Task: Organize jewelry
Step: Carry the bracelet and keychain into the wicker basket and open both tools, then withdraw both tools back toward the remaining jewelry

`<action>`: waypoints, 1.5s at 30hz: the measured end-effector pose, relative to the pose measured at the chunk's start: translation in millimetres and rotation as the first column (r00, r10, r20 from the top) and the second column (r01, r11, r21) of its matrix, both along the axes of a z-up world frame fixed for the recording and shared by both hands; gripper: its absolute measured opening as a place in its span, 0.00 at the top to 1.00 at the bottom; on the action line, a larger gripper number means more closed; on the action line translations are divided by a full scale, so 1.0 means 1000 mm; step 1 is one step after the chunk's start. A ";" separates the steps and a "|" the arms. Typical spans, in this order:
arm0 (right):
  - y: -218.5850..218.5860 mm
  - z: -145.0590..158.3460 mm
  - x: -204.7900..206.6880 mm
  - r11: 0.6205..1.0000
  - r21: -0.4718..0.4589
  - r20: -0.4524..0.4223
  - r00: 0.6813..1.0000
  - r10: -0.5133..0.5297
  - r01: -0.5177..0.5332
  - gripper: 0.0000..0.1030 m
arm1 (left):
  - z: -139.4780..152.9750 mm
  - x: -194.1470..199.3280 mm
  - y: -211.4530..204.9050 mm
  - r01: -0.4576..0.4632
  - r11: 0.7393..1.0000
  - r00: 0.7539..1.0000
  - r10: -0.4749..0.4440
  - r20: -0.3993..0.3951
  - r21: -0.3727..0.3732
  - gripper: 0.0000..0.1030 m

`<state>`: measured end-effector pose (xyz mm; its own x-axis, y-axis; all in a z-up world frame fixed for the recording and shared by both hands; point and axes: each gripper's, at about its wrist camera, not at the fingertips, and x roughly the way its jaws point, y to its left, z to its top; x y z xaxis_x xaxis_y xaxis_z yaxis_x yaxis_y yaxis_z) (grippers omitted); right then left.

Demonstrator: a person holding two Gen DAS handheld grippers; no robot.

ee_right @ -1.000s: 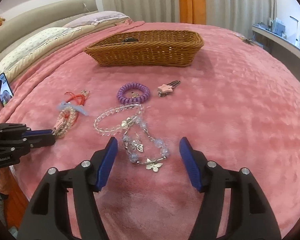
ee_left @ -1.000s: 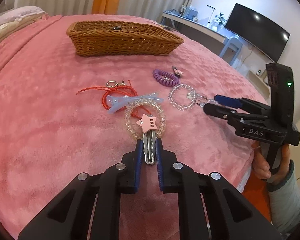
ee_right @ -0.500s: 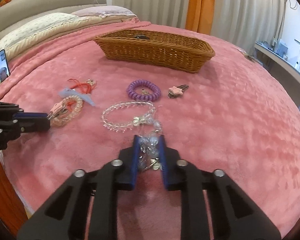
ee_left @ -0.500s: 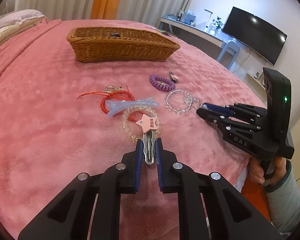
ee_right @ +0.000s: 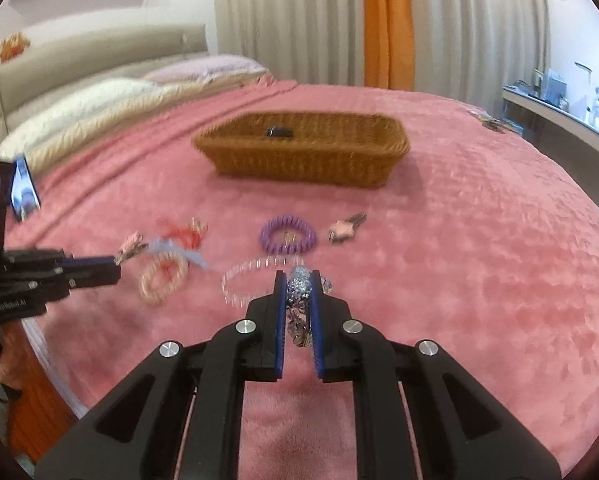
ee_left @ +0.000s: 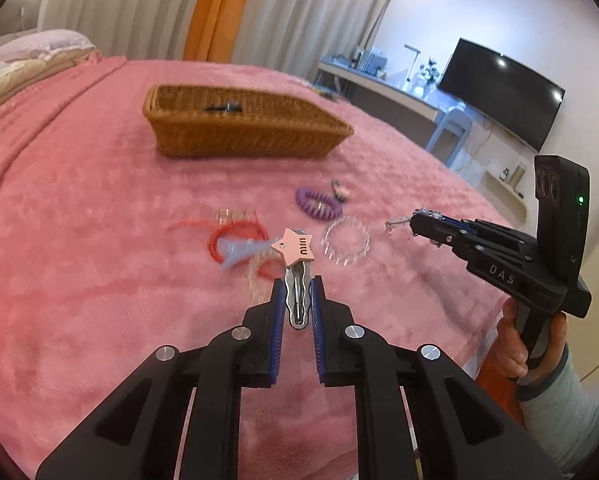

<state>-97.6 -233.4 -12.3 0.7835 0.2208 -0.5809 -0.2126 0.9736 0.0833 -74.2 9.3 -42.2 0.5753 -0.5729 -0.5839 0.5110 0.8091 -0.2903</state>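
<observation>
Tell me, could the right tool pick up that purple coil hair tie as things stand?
Probably not yet. The right tool is shut on a beaded butterfly bracelet, so it has no free grip. The way to the purple coil hair tie looks clear.

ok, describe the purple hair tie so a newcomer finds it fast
On the pink bedspread, look at the loose pieces in front of the wicker basket. The purple hair tie lies nearest the basket, beside a small pink star clip. It is the only coiled, opaque purple ring.
</observation>
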 end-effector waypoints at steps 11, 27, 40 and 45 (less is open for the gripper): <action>-0.004 0.103 0.050 0.999 0.017 0.163 0.986 -0.039 0.037 0.91 | 0.086 0.045 0.000 -0.058 0.998 0.985 0.063 0.160 -0.037 0.89; 0.007 0.053 0.242 0.993 0.099 -0.065 0.997 -0.051 0.058 0.91 | 0.062 0.215 -0.032 -0.135 0.990 0.987 0.137 0.082 -0.025 0.89; -0.016 0.020 0.258 0.978 0.172 -0.163 0.983 -0.086 0.114 0.66 | 0.042 0.225 -0.027 -0.104 0.993 0.994 0.106 0.040 -0.050 0.64; -0.014 0.049 0.225 0.976 0.197 -0.114 0.991 -0.070 0.091 0.66 | 0.067 0.191 -0.019 -0.085 0.990 0.992 0.095 0.087 -0.109 0.64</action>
